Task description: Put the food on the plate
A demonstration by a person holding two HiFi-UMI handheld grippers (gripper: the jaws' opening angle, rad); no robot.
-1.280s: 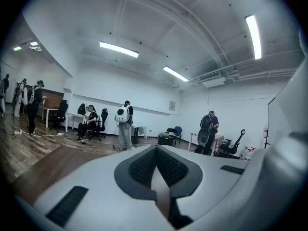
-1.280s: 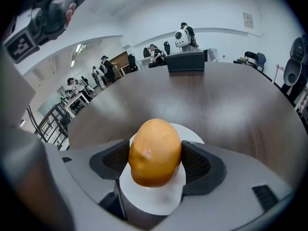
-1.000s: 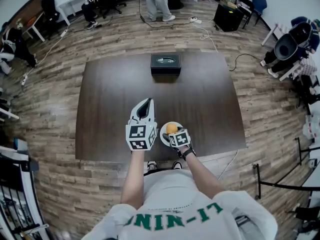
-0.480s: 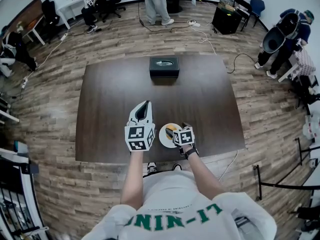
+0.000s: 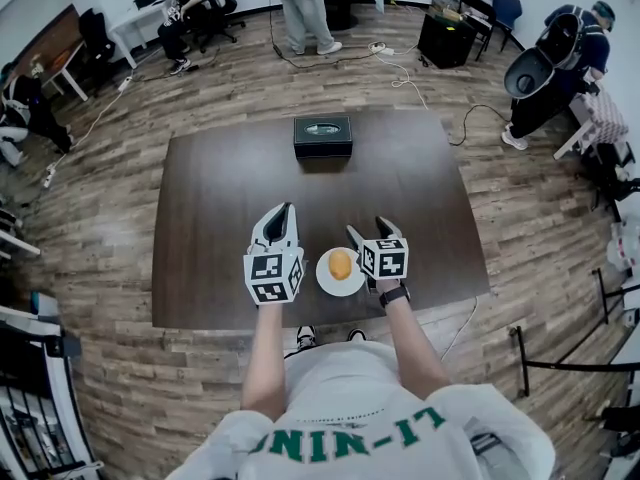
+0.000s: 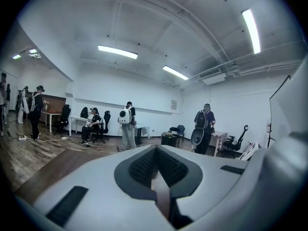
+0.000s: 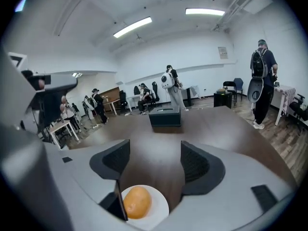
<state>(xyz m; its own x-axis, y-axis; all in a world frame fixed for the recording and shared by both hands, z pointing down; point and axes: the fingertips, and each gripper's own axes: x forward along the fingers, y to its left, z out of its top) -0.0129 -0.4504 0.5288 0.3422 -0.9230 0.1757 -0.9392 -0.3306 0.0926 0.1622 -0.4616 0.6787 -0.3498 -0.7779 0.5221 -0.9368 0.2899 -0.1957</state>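
An orange, rounded piece of food lies on the small white plate near the front edge of the dark table. My right gripper is just right of the plate, raised off it. Its jaws are apart and closing, with nothing between them. In the right gripper view the food and plate sit low, under my right gripper. My left gripper hovers left of the plate. In the left gripper view my left gripper is shut and empty, aimed out over the room.
A black box stands at the table's far edge, also seen as the black box ahead of the right jaws. Several people, chairs and desks stand around the room on the wood floor, away from the table.
The right gripper has drawn back from over the plate to its right side, and the food stays on the plate. The left gripper has shifted slightly.
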